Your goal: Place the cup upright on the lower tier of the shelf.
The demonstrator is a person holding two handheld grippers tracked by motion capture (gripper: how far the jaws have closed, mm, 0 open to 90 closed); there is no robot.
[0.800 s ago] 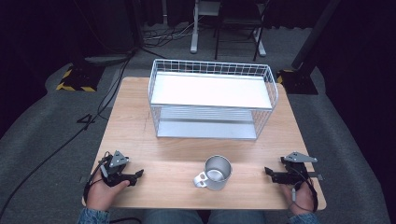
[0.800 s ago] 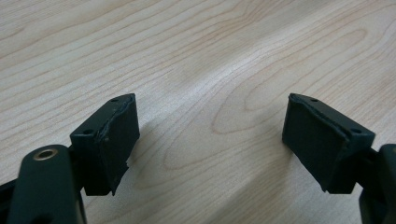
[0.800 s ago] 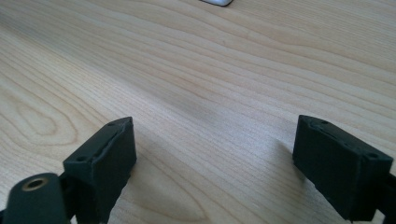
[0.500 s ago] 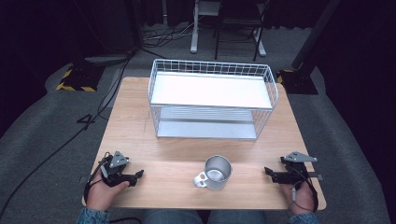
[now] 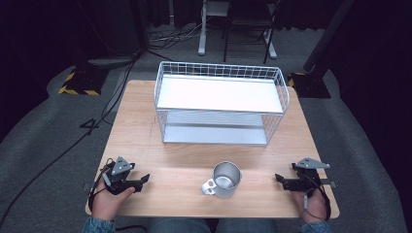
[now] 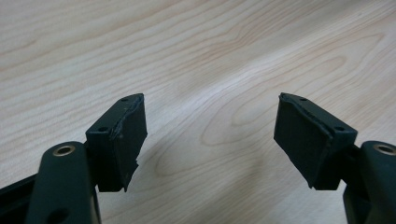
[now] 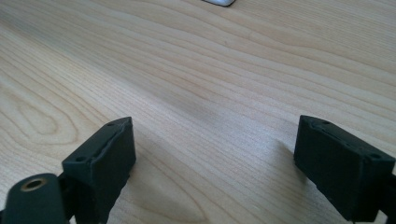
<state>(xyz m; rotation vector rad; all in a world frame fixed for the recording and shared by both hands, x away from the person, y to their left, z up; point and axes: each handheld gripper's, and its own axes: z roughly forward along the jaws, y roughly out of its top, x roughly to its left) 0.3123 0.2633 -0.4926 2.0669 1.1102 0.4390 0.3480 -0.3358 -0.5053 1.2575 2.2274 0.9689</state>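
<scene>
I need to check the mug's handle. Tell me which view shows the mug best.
The high view: the metal mug stands upright on the table, open top visible, handle toward the left gripper. The right gripper view catches a pale sliver at its top edge, probably the mug. The left gripper view frames bare wood.

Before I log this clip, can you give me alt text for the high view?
A metal mug stands upright near the front edge of a wooden table, its handle toward the person, between the left gripper and right gripper, each held low with its fingers pointing inward. Behind the mug sits a two-tier white wire rack.
</scene>
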